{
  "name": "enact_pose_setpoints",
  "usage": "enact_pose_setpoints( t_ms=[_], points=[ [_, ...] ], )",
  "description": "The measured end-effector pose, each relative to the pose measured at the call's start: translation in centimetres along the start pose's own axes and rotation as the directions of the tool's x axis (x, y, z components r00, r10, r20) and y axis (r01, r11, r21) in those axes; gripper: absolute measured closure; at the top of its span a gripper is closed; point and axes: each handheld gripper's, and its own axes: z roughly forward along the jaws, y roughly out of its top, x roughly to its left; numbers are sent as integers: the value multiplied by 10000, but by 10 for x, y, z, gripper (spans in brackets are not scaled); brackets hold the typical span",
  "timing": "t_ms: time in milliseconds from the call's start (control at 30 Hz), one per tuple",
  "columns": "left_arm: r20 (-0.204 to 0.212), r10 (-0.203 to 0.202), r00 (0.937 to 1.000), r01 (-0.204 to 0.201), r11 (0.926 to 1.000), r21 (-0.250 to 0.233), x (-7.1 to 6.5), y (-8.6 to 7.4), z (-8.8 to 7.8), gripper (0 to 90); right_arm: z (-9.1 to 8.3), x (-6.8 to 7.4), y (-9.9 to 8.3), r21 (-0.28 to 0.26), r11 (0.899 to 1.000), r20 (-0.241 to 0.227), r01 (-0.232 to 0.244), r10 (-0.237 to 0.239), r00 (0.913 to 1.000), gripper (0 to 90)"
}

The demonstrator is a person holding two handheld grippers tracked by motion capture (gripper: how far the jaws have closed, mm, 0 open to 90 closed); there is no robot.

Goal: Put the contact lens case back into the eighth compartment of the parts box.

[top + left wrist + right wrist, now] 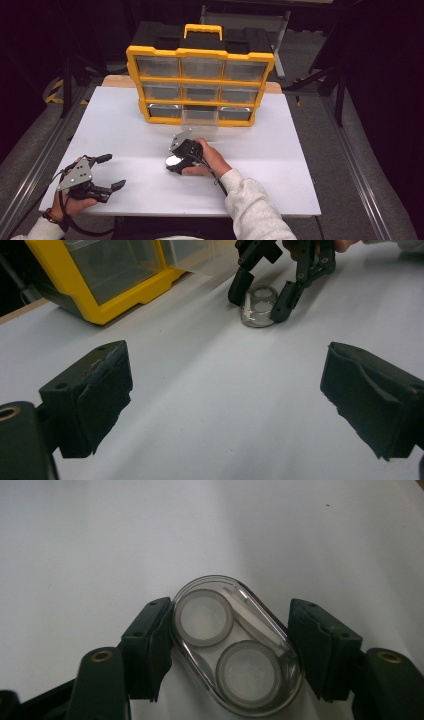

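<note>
High view is showing a white worktop (125, 125) with a yellow parts organizer (200, 85) standing at its far edge, its middle bottom drawer (200, 116) pulled out toward the person. Near the middle of the worktop, in front of that drawer, the person's right hand is bringing the right gripper (172, 162) down over a small clear plastic case (173, 161). Right gripper view is showing that case (235, 650) lying flat on the worktop, an oval clear shell with two round white cups inside. The right gripper (232, 645) is straddling it, partly closed: the left pad is touching the case's side, while the right pad is looking a sliver apart, so a firm grip is not certain. Left gripper view is showing the same case (259, 305) between the two dark pads of the right gripper (261, 297).

At the near left, the left gripper (112, 172) is resting on the worktop, wide open and holding nothing.

The step in hand appears to be grasping the case. Doing it well probably means centring the case between the pads, squeezing across its narrow width and closing gently, since the smooth, rounded shell could squirt out.
</note>
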Motion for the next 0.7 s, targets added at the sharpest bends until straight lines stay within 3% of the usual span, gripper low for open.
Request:
enact_pose_setpoints(
  t_ms=[200,400,700],
  points=[
    [17,-3,10000,3,10000,-5,0,0,0,74,-6,4,-4,64,10000,78,33,-33,10000,367],
    [29,14,10000,-14,10000,-13,-1,0,1,74,-12,6,-14,-149,9993,114,-338,340,9994,368],
    [14,39,10000,-39,10000,-67,0,0,-1,74,-23,13,-17,-297,9986,565,-432,448,9974,369]
  ],
)
